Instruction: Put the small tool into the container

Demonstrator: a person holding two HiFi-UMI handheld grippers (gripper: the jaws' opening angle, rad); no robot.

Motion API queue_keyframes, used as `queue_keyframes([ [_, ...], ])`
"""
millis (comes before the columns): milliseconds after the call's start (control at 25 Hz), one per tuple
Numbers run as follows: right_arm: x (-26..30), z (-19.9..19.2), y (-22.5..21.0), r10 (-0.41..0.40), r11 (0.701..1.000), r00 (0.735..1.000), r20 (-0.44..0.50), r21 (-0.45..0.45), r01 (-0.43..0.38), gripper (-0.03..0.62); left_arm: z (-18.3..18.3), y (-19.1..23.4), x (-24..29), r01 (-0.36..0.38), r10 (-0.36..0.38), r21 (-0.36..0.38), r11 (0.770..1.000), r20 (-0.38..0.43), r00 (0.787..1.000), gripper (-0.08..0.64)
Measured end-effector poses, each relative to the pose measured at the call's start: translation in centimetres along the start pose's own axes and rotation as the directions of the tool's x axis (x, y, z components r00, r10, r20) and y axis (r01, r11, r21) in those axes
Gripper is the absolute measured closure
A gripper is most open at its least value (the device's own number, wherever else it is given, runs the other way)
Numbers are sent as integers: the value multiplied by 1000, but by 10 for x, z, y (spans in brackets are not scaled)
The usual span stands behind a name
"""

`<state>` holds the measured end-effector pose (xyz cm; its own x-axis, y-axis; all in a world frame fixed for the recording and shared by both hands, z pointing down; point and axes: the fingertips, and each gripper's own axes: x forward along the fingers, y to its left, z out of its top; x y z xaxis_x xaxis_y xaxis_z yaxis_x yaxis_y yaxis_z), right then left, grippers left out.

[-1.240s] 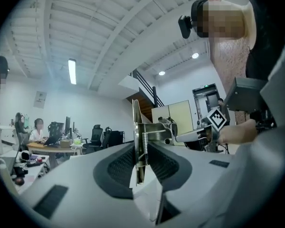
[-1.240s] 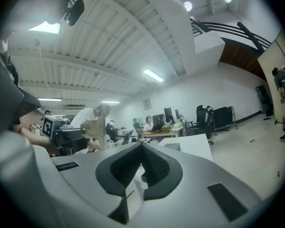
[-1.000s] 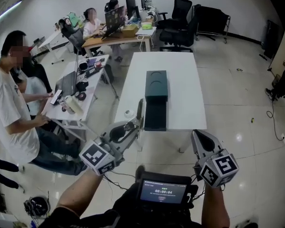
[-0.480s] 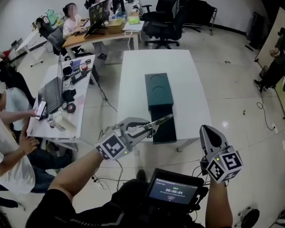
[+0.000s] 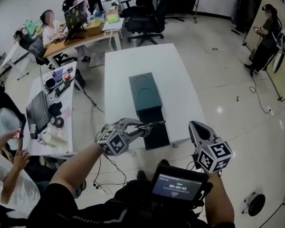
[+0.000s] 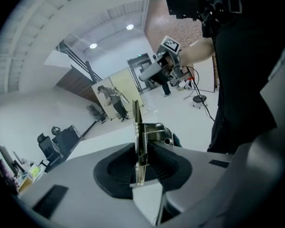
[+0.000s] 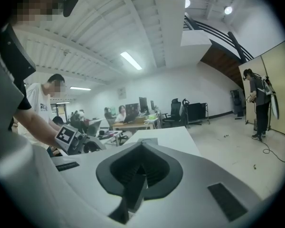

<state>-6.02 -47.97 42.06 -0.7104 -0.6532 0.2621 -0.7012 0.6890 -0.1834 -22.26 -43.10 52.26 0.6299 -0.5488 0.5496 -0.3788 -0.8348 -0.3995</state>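
Looking down from your head, your left gripper (image 5: 141,127) grips the small tool (image 5: 156,123) near the green container (image 5: 145,90) on the white table (image 5: 128,61). Your left gripper view shows jaws pinching the thin metal. Your right gripper view shows the right gripper (image 7: 140,172) clenched, empty.

In the head view, the left gripper (image 5: 141,127) is covering the tool's (image 5: 156,123) rear end, and the tool is showing too thin to tell its kind. The container's (image 5: 143,91) near part is looking too dark to read inside. At 8 o'clock, the edge is cutting off most of a person (image 5: 9,189).
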Motion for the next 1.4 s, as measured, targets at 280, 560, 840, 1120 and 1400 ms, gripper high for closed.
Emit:
queue_keyframes([
  [280, 43, -20, -46, -4, 999, 998, -61, 32, 6, 592, -42, 7, 48, 170, -138, 320, 932, -122, 983, 469],
  [560, 68, -41, -74, -22, 992, 996, -83, 126, 32, 592, -58, -6, 80, 351, -290, 514, 783, -197, 936, 469],
  [840, 86, -47, -88, -48, 987, 996, -80, 152, 60, 592, -74, 5, 100, 411, -339, 594, 691, -235, 911, 471],
  [1120, 92, -58, -106, -88, 977, 992, -89, 187, 103, 592, -83, -9, 116, 502, -443, 747, 435, -308, 842, 469],
  [1400, 95, -62, -115, -108, 970, 989, -97, 208, 126, 592, -89, -6, 137, 517, -454, 789, 333, -346, 821, 469],
])
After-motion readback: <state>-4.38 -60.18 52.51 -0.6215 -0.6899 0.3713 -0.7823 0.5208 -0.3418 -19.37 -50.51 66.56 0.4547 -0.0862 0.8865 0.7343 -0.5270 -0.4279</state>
